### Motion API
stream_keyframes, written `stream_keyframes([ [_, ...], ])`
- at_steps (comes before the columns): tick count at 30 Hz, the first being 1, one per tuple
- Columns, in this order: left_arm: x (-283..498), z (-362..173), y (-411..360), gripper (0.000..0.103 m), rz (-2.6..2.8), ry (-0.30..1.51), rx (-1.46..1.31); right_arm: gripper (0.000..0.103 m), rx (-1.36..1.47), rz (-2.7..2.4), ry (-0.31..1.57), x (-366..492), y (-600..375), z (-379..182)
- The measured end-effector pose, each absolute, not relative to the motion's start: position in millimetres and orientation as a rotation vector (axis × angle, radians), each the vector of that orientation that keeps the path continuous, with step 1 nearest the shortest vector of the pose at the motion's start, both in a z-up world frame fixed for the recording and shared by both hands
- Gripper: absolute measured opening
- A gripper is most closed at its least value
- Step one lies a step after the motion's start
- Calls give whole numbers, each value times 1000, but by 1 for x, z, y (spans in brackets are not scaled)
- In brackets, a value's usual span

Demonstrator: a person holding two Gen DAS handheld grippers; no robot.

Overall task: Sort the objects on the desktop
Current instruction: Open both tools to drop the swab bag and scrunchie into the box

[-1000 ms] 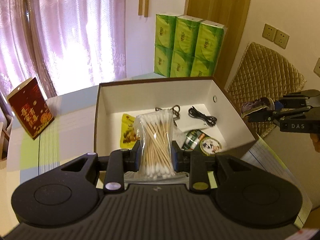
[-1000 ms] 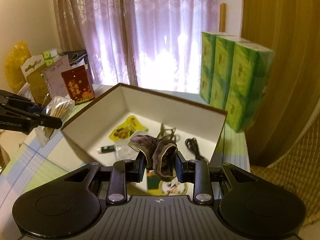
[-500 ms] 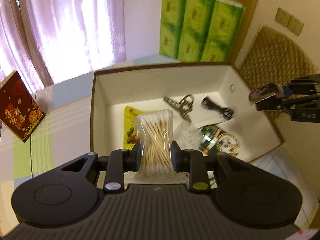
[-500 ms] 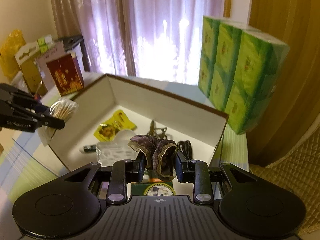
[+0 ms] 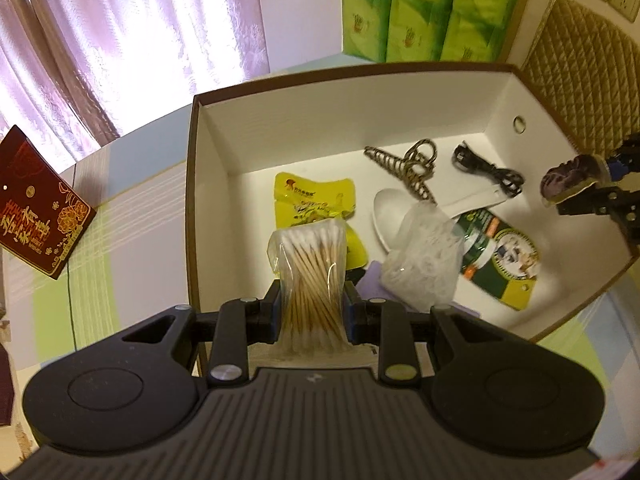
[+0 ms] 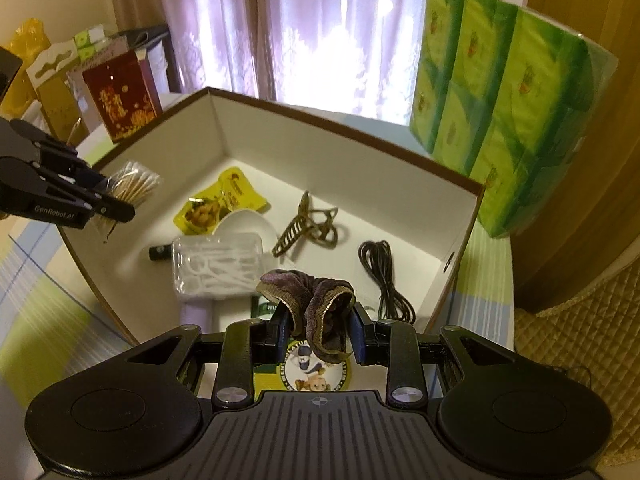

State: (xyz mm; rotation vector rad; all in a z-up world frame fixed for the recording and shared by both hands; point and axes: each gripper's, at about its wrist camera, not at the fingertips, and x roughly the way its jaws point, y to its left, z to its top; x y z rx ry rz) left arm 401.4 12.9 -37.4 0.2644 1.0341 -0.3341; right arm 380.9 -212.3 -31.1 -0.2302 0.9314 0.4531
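Note:
My left gripper (image 5: 311,312) is shut on a clear bag of cotton swabs (image 5: 310,276), held over the near-left edge of the open white box (image 5: 320,120). The same swab bag (image 6: 134,186) and the left gripper (image 6: 116,208) show at the left of the right wrist view. My right gripper (image 6: 320,336) is shut on a purple velvet scrunchie (image 6: 316,300), above the box's right side. That scrunchie (image 5: 570,176) appears at the far right of the left wrist view. Inside the box lie a yellow snack packet (image 5: 316,200), a hair claw (image 5: 408,168), a black cable (image 5: 488,168), a clear floss-pick case (image 6: 218,264) and a green card (image 5: 504,264).
Green tissue packs (image 6: 500,92) stand behind the box on the right. A dark red box (image 5: 36,208) stands on the striped tablecloth (image 5: 120,240) to the left. Curtains hang behind. A quilted chair back (image 5: 580,84) is on the right. A white spoon (image 5: 392,216) lies in the box.
Both grippers have moved forward and tipped down over the box, each still holding its item. The box's inside fills more of both views.

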Motion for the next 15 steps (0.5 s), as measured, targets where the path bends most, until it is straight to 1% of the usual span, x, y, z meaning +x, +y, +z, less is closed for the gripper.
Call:
stream_keyframes([
  [15, 410, -57, 5, 26, -319, 1046, 375, 28, -247, 442, 960, 379, -214, -46],
])
